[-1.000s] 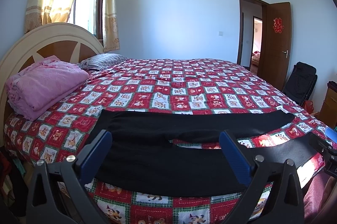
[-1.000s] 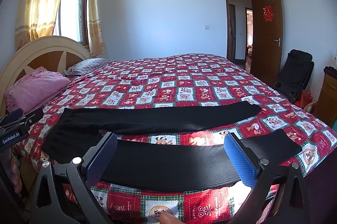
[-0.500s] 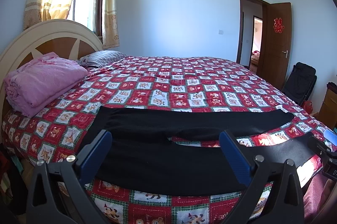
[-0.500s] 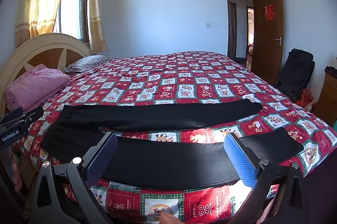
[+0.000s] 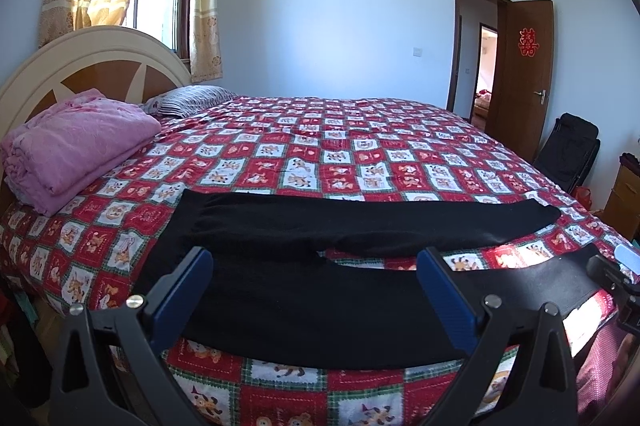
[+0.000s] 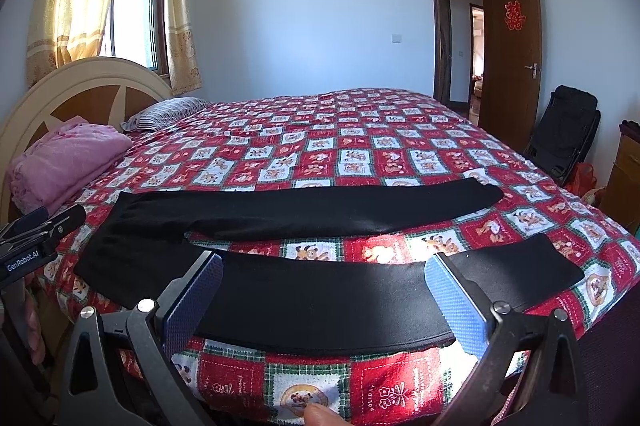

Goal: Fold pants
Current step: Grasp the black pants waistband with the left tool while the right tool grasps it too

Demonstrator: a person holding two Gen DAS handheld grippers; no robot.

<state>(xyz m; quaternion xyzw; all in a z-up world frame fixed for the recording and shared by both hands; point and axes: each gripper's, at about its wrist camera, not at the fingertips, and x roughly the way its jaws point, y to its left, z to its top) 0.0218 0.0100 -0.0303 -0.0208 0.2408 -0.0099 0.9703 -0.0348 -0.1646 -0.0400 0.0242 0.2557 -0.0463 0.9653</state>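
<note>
Bedroom walls in pale blue, a window with yellow curtains and an open brown door are seen behind a wide bed (image 5: 400, 154) covered with a red and white checked quilt. One pair of black pants (image 5: 304, 266) is spread flat on the near part of the bed. Its long axis runs left to right, across the line of sight of both cameras; the waist is at the left end and the two legs reach to the right, the far leg (image 6: 320, 206) and the near leg (image 6: 340, 298) being parted by a strip of quilt.

Two tongs are counted. The left tongs (image 5: 314, 286) are held wide apart, nothing between them, and hover in front of the waist and crotch part. The right tongs (image 6: 324, 290) are also spread wide and empty, before the near leg, toward the cuffs. The left tongs are therefore judged nearer to the waist, the right tongs nearer to the leg ends.

One folded pink blanket (image 5: 76, 146) and one striped pillow (image 5: 188, 98) are laid by the headboard (image 5: 100, 54), well apart from the pants. No fold is yet made.
</note>
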